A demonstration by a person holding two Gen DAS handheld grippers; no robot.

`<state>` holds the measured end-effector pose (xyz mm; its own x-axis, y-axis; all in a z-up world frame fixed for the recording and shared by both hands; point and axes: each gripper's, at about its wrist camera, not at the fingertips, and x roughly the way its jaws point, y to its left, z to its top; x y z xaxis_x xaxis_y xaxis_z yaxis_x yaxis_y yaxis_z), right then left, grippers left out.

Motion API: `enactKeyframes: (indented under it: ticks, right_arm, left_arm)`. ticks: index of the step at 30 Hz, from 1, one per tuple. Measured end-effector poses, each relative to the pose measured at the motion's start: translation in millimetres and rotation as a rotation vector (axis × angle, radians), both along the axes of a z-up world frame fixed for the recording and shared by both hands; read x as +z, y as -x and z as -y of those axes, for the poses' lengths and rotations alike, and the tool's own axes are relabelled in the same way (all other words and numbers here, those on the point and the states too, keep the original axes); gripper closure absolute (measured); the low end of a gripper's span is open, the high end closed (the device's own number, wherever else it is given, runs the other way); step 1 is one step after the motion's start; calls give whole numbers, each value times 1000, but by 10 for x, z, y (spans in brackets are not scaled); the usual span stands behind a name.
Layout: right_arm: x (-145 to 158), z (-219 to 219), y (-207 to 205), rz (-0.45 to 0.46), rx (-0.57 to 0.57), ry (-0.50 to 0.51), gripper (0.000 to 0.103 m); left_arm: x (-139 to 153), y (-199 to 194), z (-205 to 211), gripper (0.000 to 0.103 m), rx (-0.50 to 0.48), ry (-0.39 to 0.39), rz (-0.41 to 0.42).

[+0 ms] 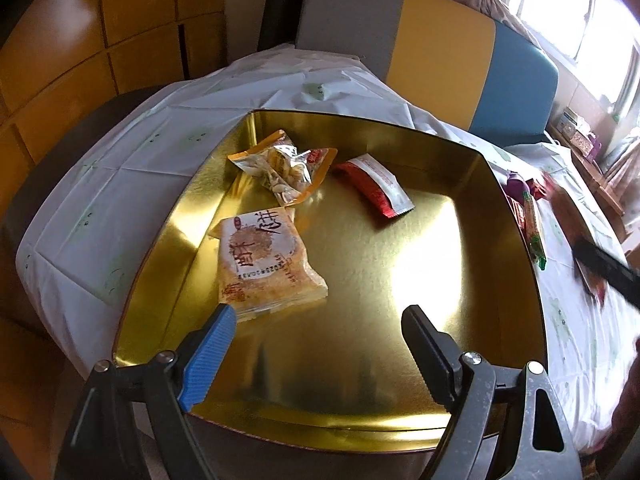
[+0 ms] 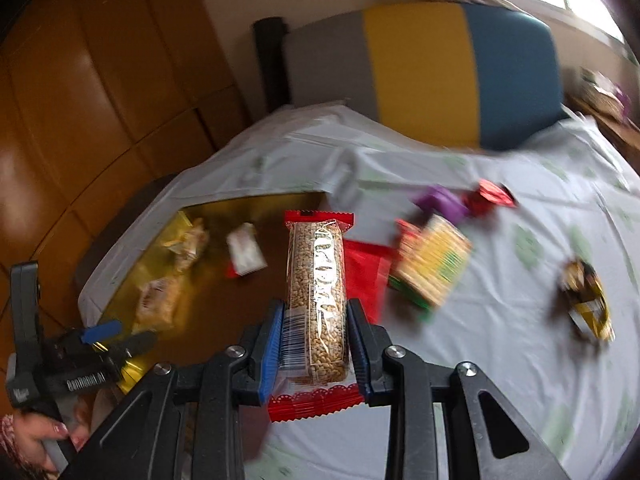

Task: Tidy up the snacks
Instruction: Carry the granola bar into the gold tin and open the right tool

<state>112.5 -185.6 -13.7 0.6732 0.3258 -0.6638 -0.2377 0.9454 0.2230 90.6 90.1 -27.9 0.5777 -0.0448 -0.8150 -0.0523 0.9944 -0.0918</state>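
White creased tablecloth [image 2: 500, 312], glossy gold tray [image 1: 360, 264], ribbed claw [image 2: 314, 344] clamping grainy bar [image 2: 316, 300]

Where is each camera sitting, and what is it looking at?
Left wrist: sits on the left gripper, looking down into the gold tray; its open fingers show.
Right wrist: sits on the right gripper, looking over the table; its fingers are shut on a peanut bar, and the person's hand shows with the left gripper.
Both see the tray, its snack packets and the striped chair.
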Motion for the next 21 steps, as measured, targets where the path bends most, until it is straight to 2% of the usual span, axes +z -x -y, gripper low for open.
enactKeyframes:
  ticks: [8, 21]
  right_arm:
    - [-35, -687, -550, -41, 56, 139, 72]
    - [-348, -1108, -1110, -103, 34, 348, 72]
  left_arm:
    - [59, 106, -98, 14, 12, 3, 26]
    - [49, 182, -247, 14, 40, 29, 30]
